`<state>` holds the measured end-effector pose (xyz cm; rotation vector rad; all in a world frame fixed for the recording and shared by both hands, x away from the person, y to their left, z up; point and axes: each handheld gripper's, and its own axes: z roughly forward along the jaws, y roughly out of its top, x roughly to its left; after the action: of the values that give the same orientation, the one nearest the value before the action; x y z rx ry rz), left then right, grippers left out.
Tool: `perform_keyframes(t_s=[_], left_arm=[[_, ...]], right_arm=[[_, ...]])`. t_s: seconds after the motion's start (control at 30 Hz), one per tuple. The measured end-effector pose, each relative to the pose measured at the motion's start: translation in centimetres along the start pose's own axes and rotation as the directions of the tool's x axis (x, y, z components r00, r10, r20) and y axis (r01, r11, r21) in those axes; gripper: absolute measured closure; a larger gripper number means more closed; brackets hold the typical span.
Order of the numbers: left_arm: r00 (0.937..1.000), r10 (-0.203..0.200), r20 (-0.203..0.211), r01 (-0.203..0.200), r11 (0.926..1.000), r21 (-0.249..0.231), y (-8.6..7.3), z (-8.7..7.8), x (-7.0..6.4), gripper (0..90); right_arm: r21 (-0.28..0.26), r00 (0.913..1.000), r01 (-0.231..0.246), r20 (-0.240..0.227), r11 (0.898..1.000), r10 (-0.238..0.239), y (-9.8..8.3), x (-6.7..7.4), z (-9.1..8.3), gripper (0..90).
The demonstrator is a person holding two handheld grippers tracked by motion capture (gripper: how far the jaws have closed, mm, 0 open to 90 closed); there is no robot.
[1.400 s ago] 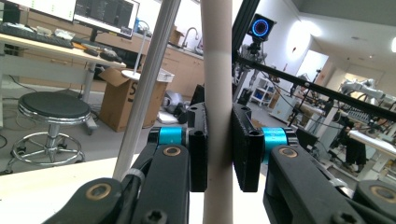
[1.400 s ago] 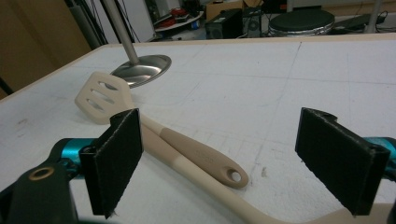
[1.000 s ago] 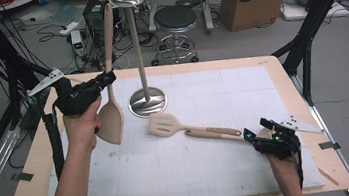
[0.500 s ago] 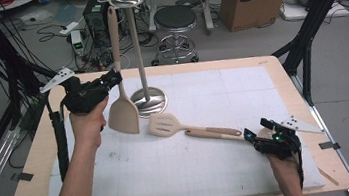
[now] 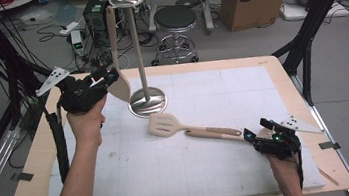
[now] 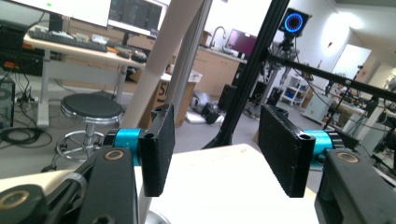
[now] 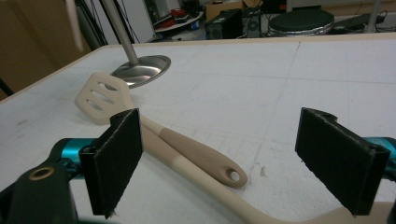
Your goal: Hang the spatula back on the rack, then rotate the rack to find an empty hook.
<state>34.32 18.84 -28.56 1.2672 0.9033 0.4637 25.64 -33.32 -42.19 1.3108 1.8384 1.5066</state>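
In the high view, the hanging spatula (image 5: 116, 60) has the left edge of its blade hidden behind the left hand-held gripper (image 5: 109, 78), just left of the stand (image 5: 140, 52). The stand's top is cut by the upper edge. In the left gripper view, the spatula's pale handle (image 6: 161, 60) runs out of the top, and its blade is hidden behind the near pad. In the right gripper view, a second pale handle (image 7: 261, 210) beside the slotted spatula (image 7: 154, 128) leaves the bottom edge.

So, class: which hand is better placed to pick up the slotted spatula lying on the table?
Right. The right tongs, open, sit at the handle end of the slotted spatula. The left tongs have just been opening, gripping nothing, up beside the utensil hanging on the stand.
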Motion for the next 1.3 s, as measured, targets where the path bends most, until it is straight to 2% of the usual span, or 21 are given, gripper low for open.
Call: perform_keyframes(t_s=[0.17, 0.3, 0.4, 0.6, 0.73, 0.83, 0.97, 1.07, 1.23, 1.3], left_arm=[[0.9996, 0.026, 0.009, -0.025, 0.9984, -0.051, 0.7, 0.1, -0.8, 46.0], [0.9981, 0.062, 0.006, -0.061, 0.9935, -0.096, 1.1, 0.1, -1.6, 45.9], [0.9981, 0.061, 0.006, -0.060, 0.9908, -0.121, 1.4, 0.2, -2.0, 45.9], [0.9970, 0.077, 0.004, -0.076, 0.9898, -0.120, 2.0, 1.1, -2.7, 45.4], [0.9971, 0.076, 0.006, -0.074, 0.9872, -0.141, 2.2, 1.7, -3.0, 45.4], [0.9967, 0.081, -0.006, -0.081, 0.9881, -0.131, 2.4, 2.3, -3.0, 45.4], [0.9957, 0.093, -0.004, -0.092, 0.9849, -0.147, 3.3, 3.2, -3.4, 45.4], [0.9952, 0.093, 0.032, -0.087, 0.9843, -0.153, 3.7, 3.8, -3.7, 54.4], [0.9937, 0.102, 0.046, -0.095, 0.9848, -0.146, 4.0, 4.8, -4.1, 57.4], [0.9943, 0.096, 0.046, -0.088, 0.9850, -0.148, 4.0, 5.2, -4.2, 61.6]], right_arm=[[0.002, 1.0000, -0.004, -0.002, 1.000, 0.004, 0.0, 0.0, 0.0, 14.2], [0.000, 0.9999, -0.006, -0.009, 1.000, 0.006, 0.1, 0.1, 0.1, 14.2], [-0.003, 0.9999, -0.004, -0.013, 1.000, 0.004, 0.1, 0.1, 0.0, 14.2], [-0.018, 0.9997, -0.014, -0.018, 1.000, 0.013, 0.2, 0.1, -0.3, 14.2], [-0.016, 0.9997, -0.015, -0.021, 1.000, 0.015, 0.1, 0.1, -0.2, 14.2], [-0.011, 0.9995, -0.018, -0.025, 1.000, 0.018, 0.1, 0.2, 0.0, 14.2], [-0.010, 0.9996, -0.012, -0.026, 1.000, 0.011, 0.1, 0.2, 0.2, 14.2], [-0.006, 0.9996, -0.012, -0.027, 1.000, 0.011, 0.1, 0.2, 0.1, 14.2], [0.001, 0.9994, -0.008, -0.033, 1.000, 0.008, 0.0, 0.4, 0.2, 14.2], [0.001, 0.9995, -0.005, -0.033, 1.000, 0.005, 0.0, 0.5, 0.2, 14.2]])
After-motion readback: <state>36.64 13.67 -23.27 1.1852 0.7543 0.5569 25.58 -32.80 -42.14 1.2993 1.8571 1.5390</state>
